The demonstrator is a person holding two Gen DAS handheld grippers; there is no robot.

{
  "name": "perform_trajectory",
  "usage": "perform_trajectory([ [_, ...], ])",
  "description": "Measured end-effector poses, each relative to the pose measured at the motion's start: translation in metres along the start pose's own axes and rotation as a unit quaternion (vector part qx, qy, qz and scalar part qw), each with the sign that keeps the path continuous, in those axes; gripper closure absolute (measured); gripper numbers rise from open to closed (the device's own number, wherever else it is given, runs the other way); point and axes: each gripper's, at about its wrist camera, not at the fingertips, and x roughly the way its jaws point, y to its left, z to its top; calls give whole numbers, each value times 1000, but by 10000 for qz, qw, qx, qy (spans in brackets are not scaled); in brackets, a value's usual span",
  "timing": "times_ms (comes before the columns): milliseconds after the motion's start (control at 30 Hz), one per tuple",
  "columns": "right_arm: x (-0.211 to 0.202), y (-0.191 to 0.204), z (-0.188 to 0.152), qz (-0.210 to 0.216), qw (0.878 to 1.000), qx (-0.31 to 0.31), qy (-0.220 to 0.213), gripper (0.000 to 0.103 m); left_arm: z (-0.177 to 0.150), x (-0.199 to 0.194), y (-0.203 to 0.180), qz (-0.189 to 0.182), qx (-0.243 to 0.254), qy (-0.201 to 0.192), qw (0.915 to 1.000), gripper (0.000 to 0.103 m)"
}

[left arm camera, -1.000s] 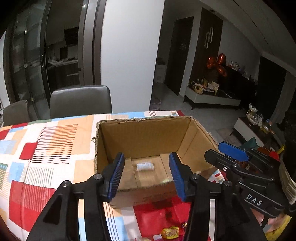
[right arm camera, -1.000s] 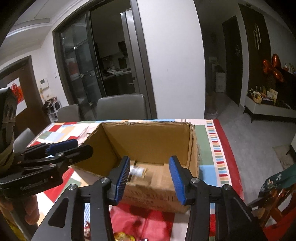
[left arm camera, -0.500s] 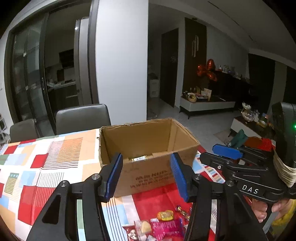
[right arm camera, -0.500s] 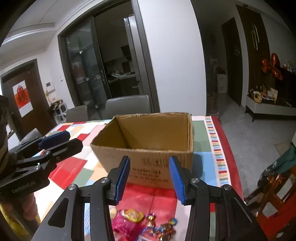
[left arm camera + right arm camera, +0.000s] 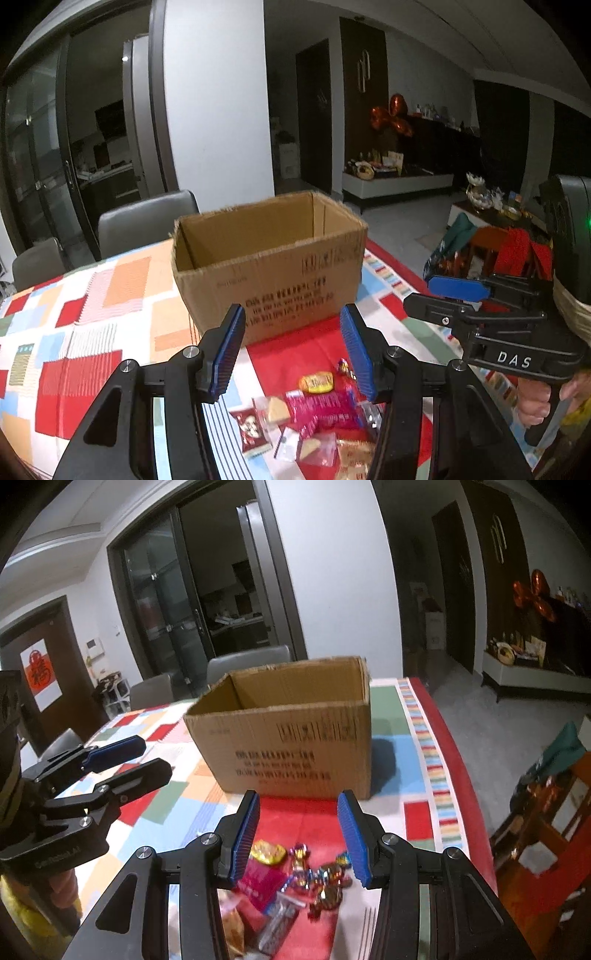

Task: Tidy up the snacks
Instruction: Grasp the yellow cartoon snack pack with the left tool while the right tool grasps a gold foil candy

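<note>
An open cardboard box stands on the patchwork tablecloth; it also shows in the right wrist view. A pile of wrapped snacks lies in front of it, with a yellow candy and a pink packet. The pile shows in the right wrist view too. My left gripper is open and empty, above the pile. My right gripper is open and empty, just above the snacks. Each gripper shows in the other's view, the right and the left.
Grey chairs stand behind the table. The table's right edge drops to the floor, with a wooden chair and clutter beside it. A low white cabinet is far back.
Both grippers have pulled back and down from over the box's opening. The box inside is hidden now and the snack pile has come into view below the fingers.
</note>
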Motion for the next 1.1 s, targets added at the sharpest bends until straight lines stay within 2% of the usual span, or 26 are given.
perform_trajectory([
  [300,16,-4,-35,-16,9986,181,497,58,-27,21,-4,-223,109,497,9985,50],
  [567,37,-12,-63,-42,9940,458,994,58,-44,52,-4,-443,195,1011,9937,50],
  [867,55,-21,-77,-127,9891,656,1315,58,-56,94,-4,-708,135,1508,9859,50],
  [1100,64,-27,-83,-112,9858,806,1470,58,-59,115,-5,-805,69,1691,9823,51],
])
